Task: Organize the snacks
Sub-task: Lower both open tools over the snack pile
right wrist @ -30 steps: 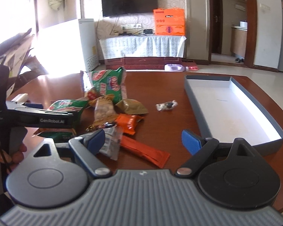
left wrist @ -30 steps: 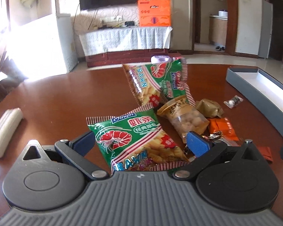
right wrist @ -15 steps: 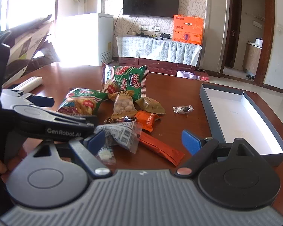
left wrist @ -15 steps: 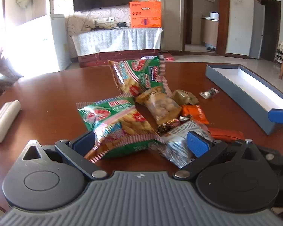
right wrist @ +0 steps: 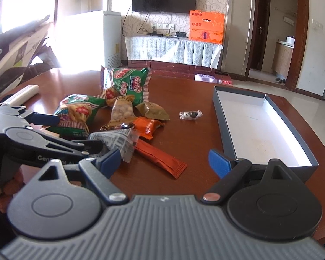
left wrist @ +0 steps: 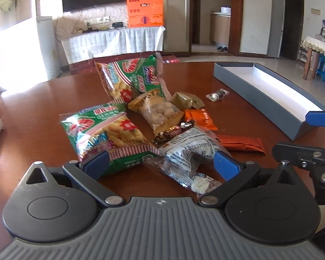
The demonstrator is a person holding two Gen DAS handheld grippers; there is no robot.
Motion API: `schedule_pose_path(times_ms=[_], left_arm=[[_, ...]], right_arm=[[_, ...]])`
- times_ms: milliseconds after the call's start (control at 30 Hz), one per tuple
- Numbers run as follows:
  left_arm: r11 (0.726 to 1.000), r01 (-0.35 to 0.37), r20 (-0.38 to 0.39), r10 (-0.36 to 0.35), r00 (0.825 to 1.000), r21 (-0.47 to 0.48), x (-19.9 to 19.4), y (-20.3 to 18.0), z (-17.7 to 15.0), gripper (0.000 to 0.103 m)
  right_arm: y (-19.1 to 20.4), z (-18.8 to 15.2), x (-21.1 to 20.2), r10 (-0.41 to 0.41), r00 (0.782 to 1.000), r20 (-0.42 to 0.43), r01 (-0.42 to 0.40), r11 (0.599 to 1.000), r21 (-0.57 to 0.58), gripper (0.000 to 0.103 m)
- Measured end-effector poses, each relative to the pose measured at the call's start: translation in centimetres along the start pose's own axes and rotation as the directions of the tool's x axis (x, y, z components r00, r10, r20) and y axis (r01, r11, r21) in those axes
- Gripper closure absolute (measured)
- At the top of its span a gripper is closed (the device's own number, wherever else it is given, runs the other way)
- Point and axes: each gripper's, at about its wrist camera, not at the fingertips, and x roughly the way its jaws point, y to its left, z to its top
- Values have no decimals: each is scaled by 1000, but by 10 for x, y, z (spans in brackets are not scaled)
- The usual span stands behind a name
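Holding both tools low over the brown table (left wrist: 43, 99), you have each one spread wide with nothing pinched between the blue pads. Your left gripper (left wrist: 160, 164) hovers at the near edge of the snack pile: its left pad sits against the lower corner of the near green prawn-cracker bag (left wrist: 106, 132), and its right pad sits just beside the clear printed packet (left wrist: 190, 151), which lies across the gap between the fingers. Your right gripper (right wrist: 164, 162) points at the long red-orange bar (right wrist: 160, 156), which lies flat on the table between its fingers and a little ahead of them; whether the pads touch it cannot be told. Behind these lie a second green prawn-cracker bag (left wrist: 134, 78), propped up at the back of the pile, a clear bag of nuts (left wrist: 160, 110) leaning on it, an olive foil packet (left wrist: 187, 100), an orange packet (left wrist: 200, 119) and a dark foil-wrapped candy (left wrist: 173, 131). One small clear-wrapped candy (right wrist: 190, 114) lies apart, between the pile and the grey tray (right wrist: 218, 106). That tray sits to your right with only its white lining showing. A white roll-shaped object (right wrist: 23, 94) rests at the far left.
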Motion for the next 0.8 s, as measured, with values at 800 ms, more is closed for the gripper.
schedule_pose_path(times_ms=[800], left_arm=[[997,81,-74,-82,994,-12,60,-8,16,26]], right_arm=[[-6,-2,7,-7,999,-53,9,999,34,13]])
